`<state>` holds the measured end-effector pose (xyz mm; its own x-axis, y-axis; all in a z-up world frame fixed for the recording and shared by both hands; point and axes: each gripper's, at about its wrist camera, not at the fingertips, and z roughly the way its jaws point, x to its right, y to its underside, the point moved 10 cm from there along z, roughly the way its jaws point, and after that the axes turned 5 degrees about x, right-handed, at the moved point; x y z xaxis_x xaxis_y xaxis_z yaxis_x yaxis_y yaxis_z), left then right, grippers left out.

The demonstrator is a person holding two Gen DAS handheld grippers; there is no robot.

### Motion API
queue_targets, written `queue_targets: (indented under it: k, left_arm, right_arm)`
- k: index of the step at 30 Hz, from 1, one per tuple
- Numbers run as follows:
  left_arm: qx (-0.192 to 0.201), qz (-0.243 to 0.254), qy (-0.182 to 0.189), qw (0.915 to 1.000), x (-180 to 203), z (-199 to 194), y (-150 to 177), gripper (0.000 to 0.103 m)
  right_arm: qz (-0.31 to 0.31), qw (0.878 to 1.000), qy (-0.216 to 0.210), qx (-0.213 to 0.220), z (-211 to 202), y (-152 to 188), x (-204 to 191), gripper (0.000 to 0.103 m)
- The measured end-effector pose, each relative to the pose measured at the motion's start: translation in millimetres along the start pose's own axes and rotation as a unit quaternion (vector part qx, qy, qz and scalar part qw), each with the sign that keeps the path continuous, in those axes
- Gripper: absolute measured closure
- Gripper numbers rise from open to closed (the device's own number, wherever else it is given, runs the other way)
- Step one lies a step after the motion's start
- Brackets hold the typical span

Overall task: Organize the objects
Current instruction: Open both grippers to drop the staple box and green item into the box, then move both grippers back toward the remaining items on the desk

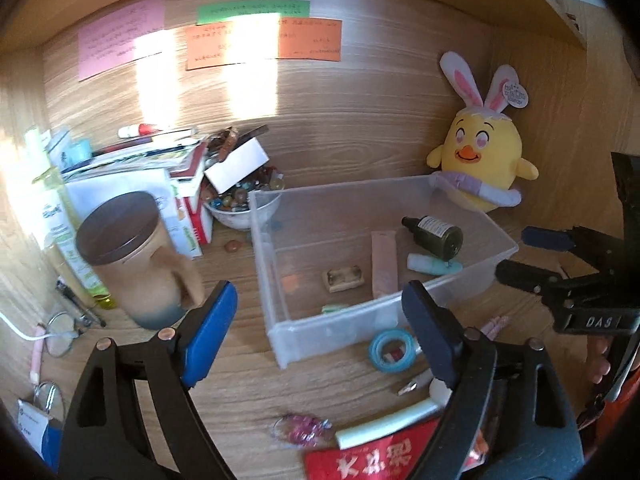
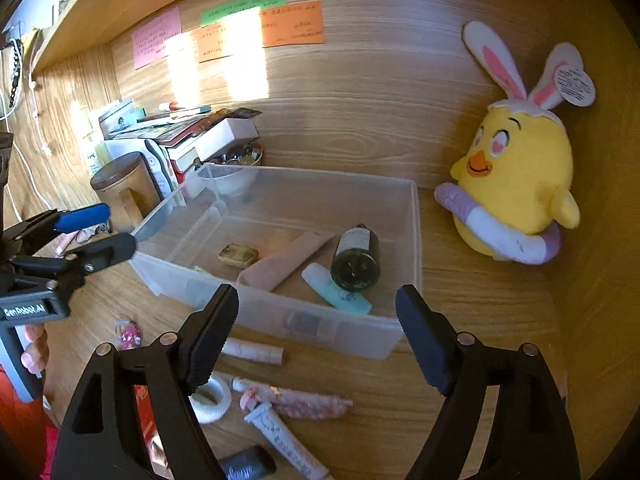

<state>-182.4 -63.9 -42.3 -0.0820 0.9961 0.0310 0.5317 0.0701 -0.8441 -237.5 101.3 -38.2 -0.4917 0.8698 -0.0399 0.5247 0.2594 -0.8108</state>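
A clear plastic bin (image 1: 384, 314) (image 2: 320, 330) stands on the wooden desk. In it lie a dark green bottle (image 1: 434, 236) (image 2: 356, 258), a pink tube (image 1: 383, 264) (image 2: 284, 260), a mint tube (image 1: 434, 266) (image 2: 336, 290) and a small tan tin (image 1: 344, 278) (image 2: 238, 255). My left gripper (image 1: 320, 296) (image 2: 118, 230) hovers open before the bin's near left corner, holding nothing. The right gripper (image 2: 318, 296) (image 1: 516, 254) is open and empty over the bin's front right wall. A blue tape roll (image 1: 392, 350), white tape roll (image 2: 212, 400), pink wrapper (image 1: 304, 432) and several tubes (image 2: 256, 352) lie loose in front.
A lidded tan mug (image 1: 132, 256) stands left of the bin, with a bowl of beads (image 1: 244, 204) and a stack of books and boxes (image 1: 152, 160) behind. A yellow plush chick (image 2: 516, 184) sits at the back right corner. Glasses (image 1: 60, 332) lie far left. A red packet (image 1: 380, 456) lies nearest.
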Motion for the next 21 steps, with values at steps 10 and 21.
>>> queue_targets:
  k: [10,21]
  left_arm:
    - [-0.047,-0.006,-0.017,0.9987,-16,-8,49,0.017]
    - [-0.111,-0.021,-0.015,0.9935,-24,-3,103,0.017]
  right_arm:
    - [0.009,1.0,0.007,-0.015,-18,34,13,0.023]
    - [0.014,0.998,0.02,-0.058,-19,87,24,0.024]
